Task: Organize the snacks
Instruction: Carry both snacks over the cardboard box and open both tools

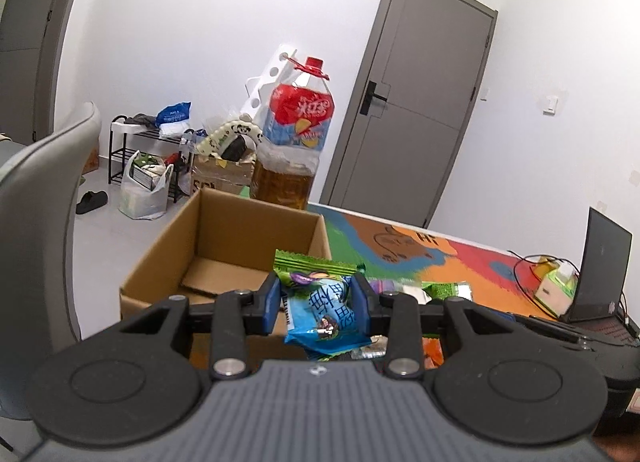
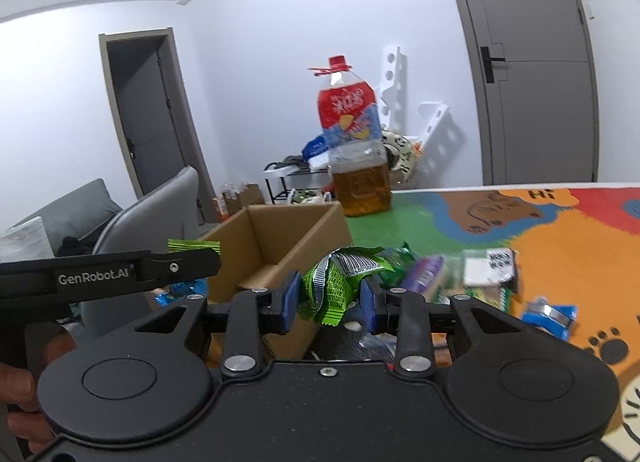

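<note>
We hold two grippers. Left gripper (image 1: 316, 300): blue-padded fingers (image 1: 270, 298) narrowed, clamped on crinkly foil snack packets (image 1: 326, 302), blue one plus green one, raised just beside cardboard box (image 1: 224, 246). Right gripper (image 2: 330, 299): fingers (image 2: 291, 296) narrowed, clamped on crumpled green wrappers (image 2: 334, 286), count unclear, raised above counter (image 2: 560, 262). Box: one, corrugated, rectangular, open-topped, flaps lying inside, at counter edge. Loose packets (image 2: 488, 268): several, glossy, scattered on colourful mat. One clear plastic oil jug (image 2: 358, 166), red cap, behind box.
</note>
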Available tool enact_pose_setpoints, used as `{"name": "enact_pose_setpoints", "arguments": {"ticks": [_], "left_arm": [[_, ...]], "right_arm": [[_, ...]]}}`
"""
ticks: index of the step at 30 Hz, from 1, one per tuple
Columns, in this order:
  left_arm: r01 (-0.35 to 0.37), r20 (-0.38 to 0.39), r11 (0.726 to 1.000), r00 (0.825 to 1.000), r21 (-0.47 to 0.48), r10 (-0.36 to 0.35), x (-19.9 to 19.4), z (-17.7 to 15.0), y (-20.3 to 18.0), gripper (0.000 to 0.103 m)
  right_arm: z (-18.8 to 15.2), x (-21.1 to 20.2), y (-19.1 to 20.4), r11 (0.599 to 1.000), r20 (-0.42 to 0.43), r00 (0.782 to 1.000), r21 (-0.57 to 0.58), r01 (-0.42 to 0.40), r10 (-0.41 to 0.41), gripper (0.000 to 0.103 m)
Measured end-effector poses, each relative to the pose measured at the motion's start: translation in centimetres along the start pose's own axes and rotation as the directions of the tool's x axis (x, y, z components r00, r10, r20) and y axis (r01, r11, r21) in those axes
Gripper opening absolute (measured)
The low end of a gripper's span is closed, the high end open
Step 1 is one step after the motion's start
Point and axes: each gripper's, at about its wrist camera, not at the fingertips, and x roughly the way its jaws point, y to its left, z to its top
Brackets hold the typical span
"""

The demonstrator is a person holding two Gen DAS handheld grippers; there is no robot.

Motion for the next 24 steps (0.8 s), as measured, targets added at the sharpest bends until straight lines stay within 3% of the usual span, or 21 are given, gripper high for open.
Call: {"name": "enact_pose_setpoints", "arguments": {"ticks": [10, 24], "left_arm": [[-0.033, 0.010, 0.999, 0.999, -0.023, 0.033, 1.1, 1.7, 2.2, 0.036], [-0.035, -0.060, 0.998, 0.998, -0.053, 0.031, 5.7, 3.9, 5.4, 0.036]], "right_arm": [[1.7, 2.3, 1.8, 0.999, 0.012, 0.999, -0.013, -0.051, 0.052, 0.033], [2.4, 5.2, 2.8, 0.998, -0.005, 0.998, -0.008, -0.067, 0.067, 0.033]]}}
